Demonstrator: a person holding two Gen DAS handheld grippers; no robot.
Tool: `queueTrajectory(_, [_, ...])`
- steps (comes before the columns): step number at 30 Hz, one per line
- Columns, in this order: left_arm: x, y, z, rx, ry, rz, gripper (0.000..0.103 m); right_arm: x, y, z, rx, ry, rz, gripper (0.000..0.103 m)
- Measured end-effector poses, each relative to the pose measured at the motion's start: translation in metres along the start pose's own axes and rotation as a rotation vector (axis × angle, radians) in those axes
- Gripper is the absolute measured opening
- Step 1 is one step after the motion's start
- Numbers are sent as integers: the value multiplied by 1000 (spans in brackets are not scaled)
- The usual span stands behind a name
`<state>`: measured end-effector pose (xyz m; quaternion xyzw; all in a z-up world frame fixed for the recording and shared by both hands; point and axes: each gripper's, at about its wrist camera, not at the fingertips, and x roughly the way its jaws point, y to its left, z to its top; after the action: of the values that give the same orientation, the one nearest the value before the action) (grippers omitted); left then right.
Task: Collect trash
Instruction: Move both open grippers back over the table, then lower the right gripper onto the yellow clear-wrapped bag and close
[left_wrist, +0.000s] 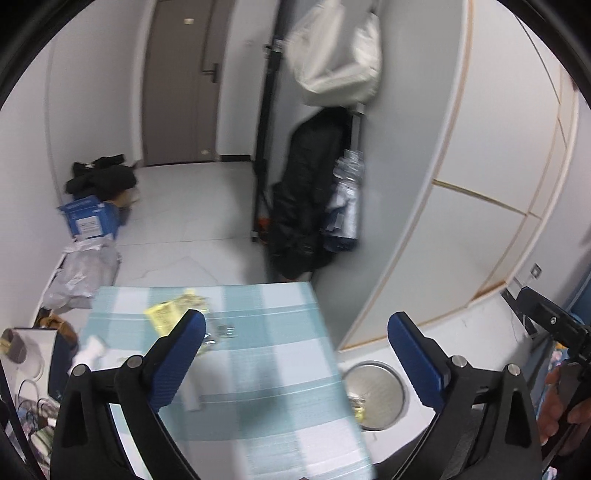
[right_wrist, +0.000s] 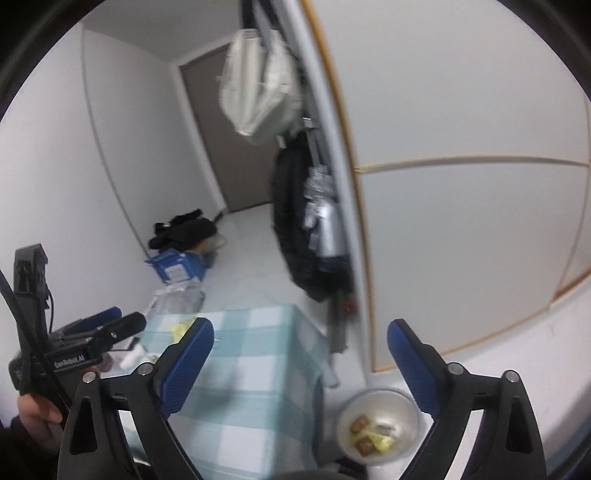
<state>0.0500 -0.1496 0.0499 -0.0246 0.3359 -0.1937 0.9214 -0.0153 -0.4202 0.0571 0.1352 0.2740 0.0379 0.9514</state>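
Your left gripper (left_wrist: 295, 354) hangs above the checked tablecloth (left_wrist: 266, 369) with its blue pads spread wide and nothing between them, which reads as a hand free to make a pick. Your right gripper (right_wrist: 300, 363) is just as wide apart and just as empty, carried off the table's right edge over the floor. That placement makes sense: the metal bin (right_wrist: 378, 428) sits on the floor just beside the table, below the right tool, with a few wrappers already lying in it.

The trash left to collect is on the cloth at the far left: a yellow wrapper (left_wrist: 164, 314), a clear crinkled wrapper (left_wrist: 218, 330) just beside it, and a crumpled white tissue (left_wrist: 90, 350) nearer the left edge. The left tool is on that side, so it looks like the natural one to reach them; the pictures are blurred, so finer detail of the scraps cannot be told
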Motion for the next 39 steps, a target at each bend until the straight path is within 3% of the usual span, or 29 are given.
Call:
queueTrajectory(8, [-17, 73, -9, -97, -75, 145, 99, 27, 69, -7, -99, 25, 81, 99])
queueTrajectory(15, [-18, 141, -26, -208, -74, 236, 99, 67, 127, -22, -181, 65, 142, 99])
queueTrajectory(26, [2, 201, -43, -308, -1, 238, 99, 160, 198, -49, -291, 176, 194, 99])
queueTrajectory(39, [15, 240, -43, -401, 38, 269, 99, 275, 212, -67, -317, 338, 179, 99])
